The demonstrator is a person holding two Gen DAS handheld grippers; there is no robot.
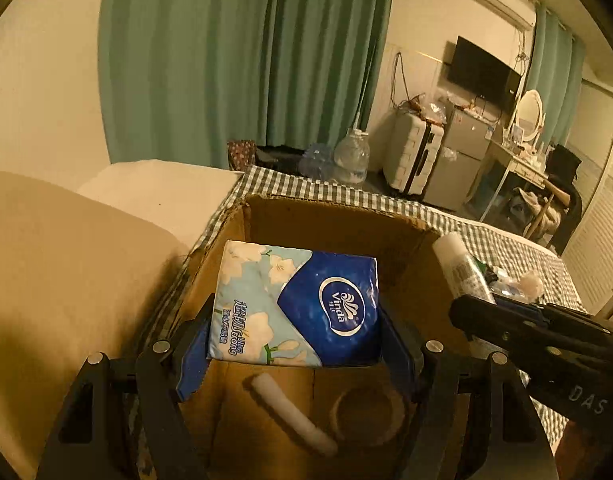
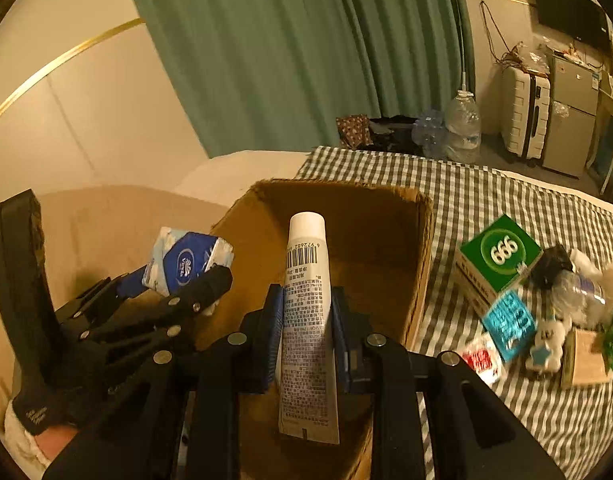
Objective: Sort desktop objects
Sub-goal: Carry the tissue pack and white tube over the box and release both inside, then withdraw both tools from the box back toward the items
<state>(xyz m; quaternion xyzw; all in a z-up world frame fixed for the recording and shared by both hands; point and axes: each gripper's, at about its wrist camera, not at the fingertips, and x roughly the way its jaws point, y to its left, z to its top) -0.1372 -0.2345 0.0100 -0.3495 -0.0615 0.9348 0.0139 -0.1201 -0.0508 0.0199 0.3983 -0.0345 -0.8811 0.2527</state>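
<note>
My left gripper (image 1: pixel 294 344) is shut on a blue-and-white Vinda tissue pack (image 1: pixel 294 304) and holds it over the open cardboard box (image 1: pixel 330 216). The pack and left gripper also show in the right wrist view (image 2: pixel 186 264). My right gripper (image 2: pixel 306 320) is shut on a white tube (image 2: pixel 306 320), cap pointing forward, above the same box (image 2: pixel 422 248). The tube (image 1: pixel 462 268) and right gripper show at the right of the left wrist view. A white stick (image 1: pixel 290 412) and a tape roll (image 1: pixel 368 412) lie in the box.
On the checked cloth (image 2: pixel 506 200) right of the box lie a green 999 box (image 2: pixel 498 260), a teal packet (image 2: pixel 508 324), a red-and-white packet (image 2: pixel 482 360), a small brown box (image 2: pixel 586 360) and bottles. A cream cushion (image 1: pixel 66 260) is left of the box.
</note>
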